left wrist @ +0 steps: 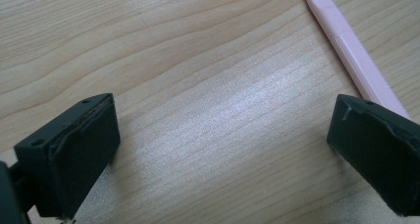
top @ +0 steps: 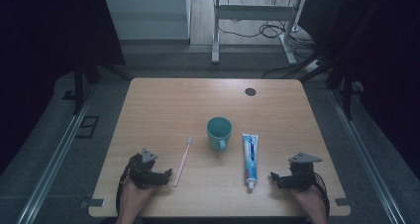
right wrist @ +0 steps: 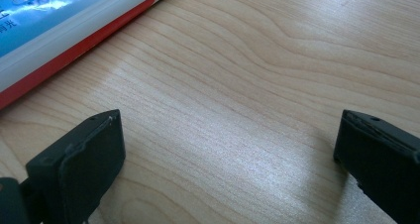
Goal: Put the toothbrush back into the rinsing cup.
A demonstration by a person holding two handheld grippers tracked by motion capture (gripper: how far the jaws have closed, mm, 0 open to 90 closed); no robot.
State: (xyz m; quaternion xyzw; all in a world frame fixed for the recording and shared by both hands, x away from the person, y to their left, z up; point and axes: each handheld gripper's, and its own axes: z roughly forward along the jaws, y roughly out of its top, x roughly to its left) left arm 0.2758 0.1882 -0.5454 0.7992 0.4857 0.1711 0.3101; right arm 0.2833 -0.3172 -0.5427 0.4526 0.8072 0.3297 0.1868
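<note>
A teal mug (top: pixel 219 132) stands mid-table with its handle toward me. Left of it a pink toothbrush (top: pixel 182 161) lies lengthwise, bristles at the far end. On the mug's right lies a white, blue and red toothpaste tube (top: pixel 250 159), cap toward me. My left gripper (top: pixel 163 176) rests low at the front left, just left of the toothbrush handle (left wrist: pixel 354 55), jaws wide open with bare wood between them. At the front right my right gripper (top: pixel 275 178) sits just right of the tube (right wrist: pixel 59 33), also open and holding nothing.
The wooden table (top: pixel 163 105) has a dark round cable hole (top: pixel 250 91) at its far right. Beyond the far edge stand white desk legs (top: pixel 216 30) with loose cables on the floor. Dark curtains hang at both sides.
</note>
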